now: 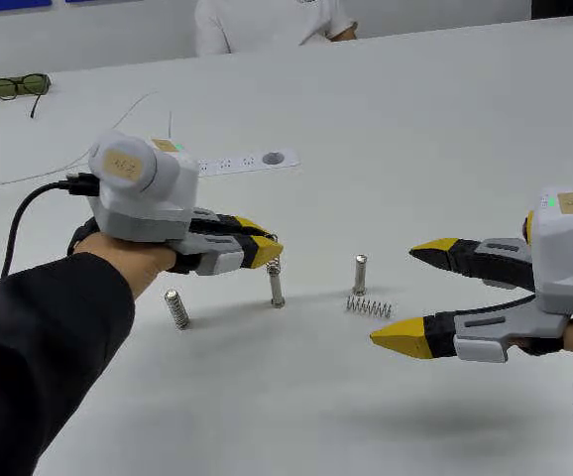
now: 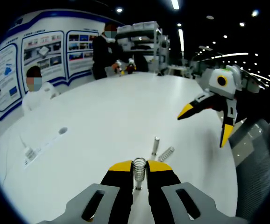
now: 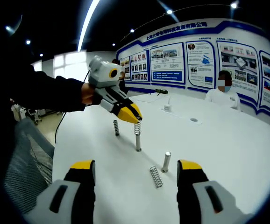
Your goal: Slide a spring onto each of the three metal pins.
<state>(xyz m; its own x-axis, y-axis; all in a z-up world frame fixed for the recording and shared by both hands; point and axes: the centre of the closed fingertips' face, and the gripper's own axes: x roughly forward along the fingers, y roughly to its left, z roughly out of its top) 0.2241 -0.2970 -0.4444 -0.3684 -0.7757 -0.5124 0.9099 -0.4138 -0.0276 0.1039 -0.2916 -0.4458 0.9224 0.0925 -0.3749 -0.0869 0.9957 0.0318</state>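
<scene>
Our black sleeve (image 1: 39, 337) led to the left gripper (image 1: 270, 251), jaws pinching a spring (image 2: 139, 170) at the top of the middle pin (image 1: 278, 293). Under that gripper's body the near pin (image 1: 175, 308) already wore its own coil. Ahead of its tips the third pin (image 1: 360, 273) stood bare, a loose spring (image 1: 369, 306) lying just beside it. The right gripper (image 1: 396, 295) hung spread and empty. We judged one done, one underway, one left.

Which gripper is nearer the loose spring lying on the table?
Right. The right gripper hangs open just beside the loose spring, apart from it; the left gripper is over the middle pin, shut on a second spring.
</scene>
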